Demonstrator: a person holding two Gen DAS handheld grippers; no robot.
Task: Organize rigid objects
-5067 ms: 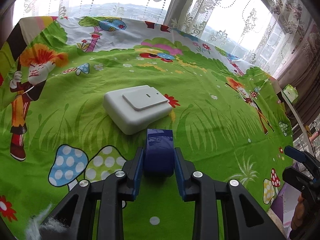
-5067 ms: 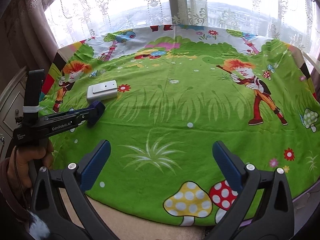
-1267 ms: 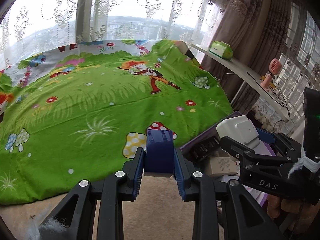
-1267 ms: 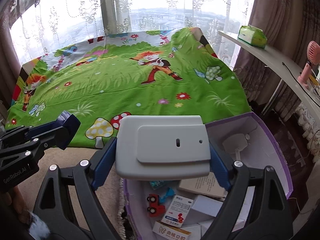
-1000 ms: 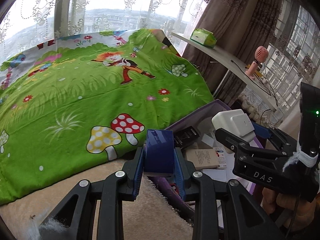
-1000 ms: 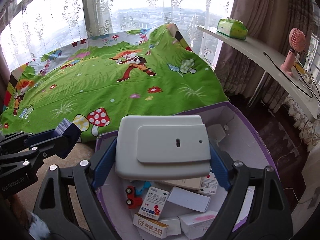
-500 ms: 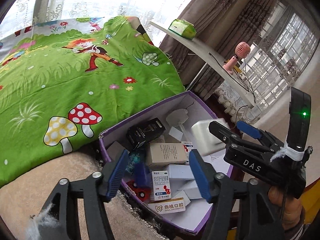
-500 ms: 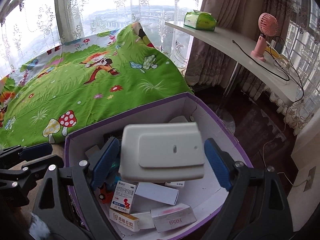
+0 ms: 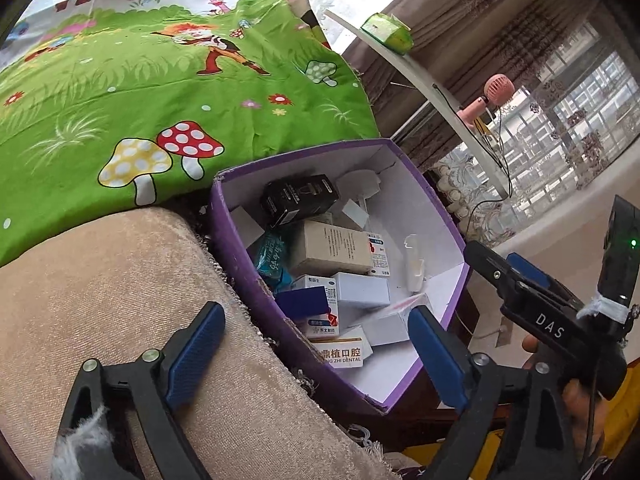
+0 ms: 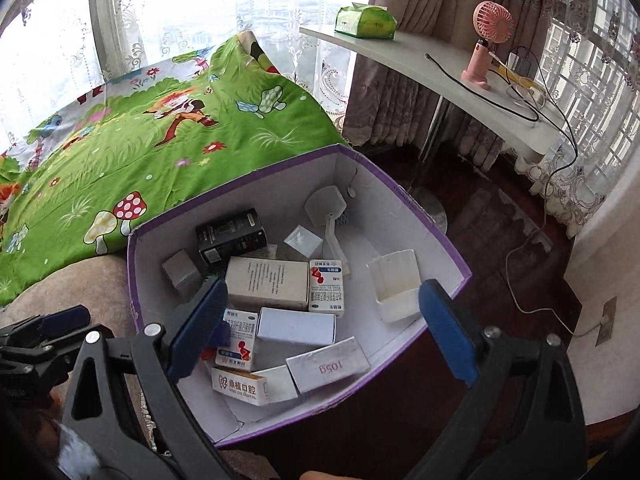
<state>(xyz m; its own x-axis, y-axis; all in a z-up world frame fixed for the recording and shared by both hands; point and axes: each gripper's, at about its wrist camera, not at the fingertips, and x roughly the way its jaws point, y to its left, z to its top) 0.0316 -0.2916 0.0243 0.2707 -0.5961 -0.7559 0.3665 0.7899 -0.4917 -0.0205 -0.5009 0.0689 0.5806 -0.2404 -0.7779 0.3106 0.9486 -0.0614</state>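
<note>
A purple box point(image 9: 234, 248) point(image 10: 260, 192) with white inner walls holds several cartons. The small blue block point(image 9: 302, 300) lies loose among them near the box's front-left wall. The white flat case point(image 10: 394, 284) point(image 9: 414, 260) stands on edge against the right wall. My left gripper point(image 9: 316, 346) hangs over the box's near corner, its jaws opening, with nothing pressed between the pads. My right gripper point(image 10: 322, 322) hovers above the box, jaws also opening and empty. Each gripper shows in the other's view: the right gripper point(image 9: 520, 280) and the left gripper point(image 10: 44, 332).
The box stands beside a bed with a green cartoon sheet point(image 9: 120, 80) and a beige plush cover point(image 9: 100, 280). A white shelf point(image 10: 440, 76) carries a green tissue pack point(image 10: 364, 20), a pink fan point(image 10: 486, 36) and cables. Dark floor point(image 10: 500, 220) lies to the right.
Both grippers swung from the bed to over the purple box and opened. The blue block dropped from the left jaws, the white case from the right, into the box.
</note>
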